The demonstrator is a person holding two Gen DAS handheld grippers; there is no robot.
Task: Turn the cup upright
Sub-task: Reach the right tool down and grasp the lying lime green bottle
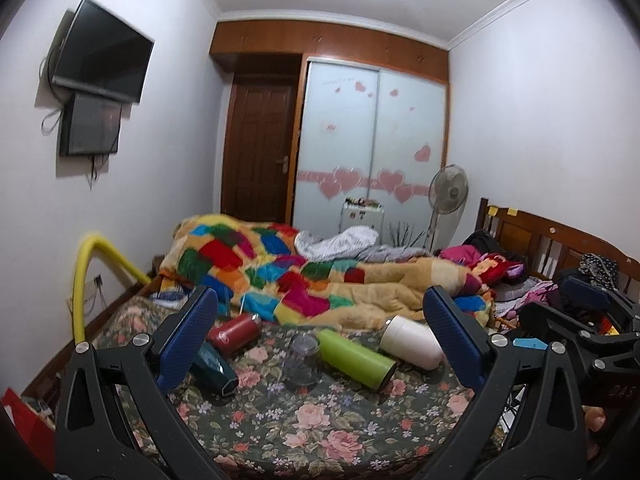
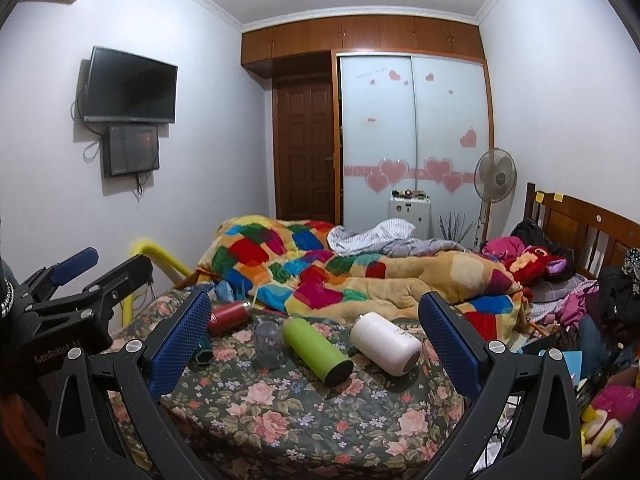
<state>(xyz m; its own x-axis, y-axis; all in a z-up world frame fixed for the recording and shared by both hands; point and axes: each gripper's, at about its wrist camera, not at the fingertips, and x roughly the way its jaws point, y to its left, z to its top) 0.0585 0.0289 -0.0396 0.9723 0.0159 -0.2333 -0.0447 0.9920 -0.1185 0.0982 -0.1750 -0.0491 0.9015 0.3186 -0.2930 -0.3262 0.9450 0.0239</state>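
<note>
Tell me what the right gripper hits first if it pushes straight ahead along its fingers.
Probably the green bottle, lying on its side on the floral bedspread between the open fingers of the right gripper. The clear cup sits just left of that line, the white bottle just right. Depth is uncertain.

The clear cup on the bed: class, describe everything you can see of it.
The clear cup looks like see-through glass or plastic, short and slightly tapered, with no handle or lid visible. It stands on the floral bedspread, apparently mouth down with its thick base up. It sits between the red bottle and the green bottle, which lies close beside it; contact is unclear. Neither gripper holds it.
</note>
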